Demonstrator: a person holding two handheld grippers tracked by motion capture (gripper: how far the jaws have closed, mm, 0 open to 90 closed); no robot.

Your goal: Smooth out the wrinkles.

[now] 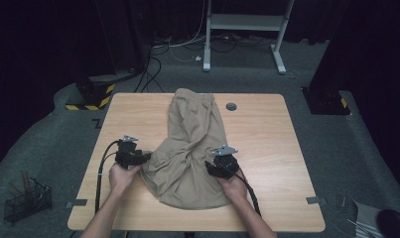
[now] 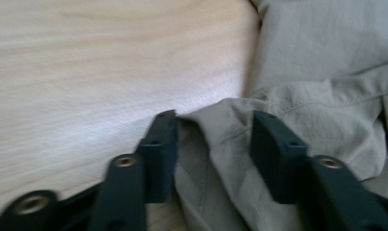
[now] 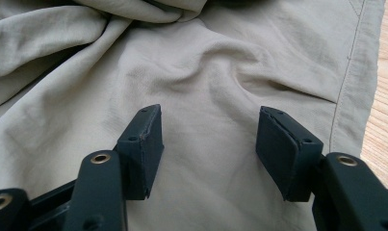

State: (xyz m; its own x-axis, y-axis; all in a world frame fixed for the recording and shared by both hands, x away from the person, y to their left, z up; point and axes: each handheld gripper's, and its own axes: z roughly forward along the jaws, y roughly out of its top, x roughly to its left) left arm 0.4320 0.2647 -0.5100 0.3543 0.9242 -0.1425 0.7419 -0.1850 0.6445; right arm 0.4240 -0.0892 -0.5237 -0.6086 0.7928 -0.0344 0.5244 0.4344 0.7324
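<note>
I have a pair of khaki shorts (image 1: 190,144) lying rumpled on the wooden table (image 1: 267,144), waistband toward the far edge and the wider, bunched end toward me. Taking the shorts as my landmark, my left gripper (image 1: 138,157) sits at their left edge, near the end closest to me, and my right gripper (image 1: 218,166) rests over their right side at about the same level. Along my left gripper (image 2: 213,132), the jaws stand spread, with a raised fold of the hem lying between them but not yet squeezed; the bare tabletop runs off beyond the left jaw. Along my right gripper (image 3: 208,134), the jaws are likewise spread, hovering over a smooth stretch of cloth with a stitched seam just beyond the right jaw. The risks, as I judge them: if I close the left jaws now, I may catch only the top layer of that fold, so the shorts would open unevenly when lifted. On the right there is no ridge to bite, so the pads could slide shut on nothing, or drag the fabric into a fresh wrinkle.
</note>
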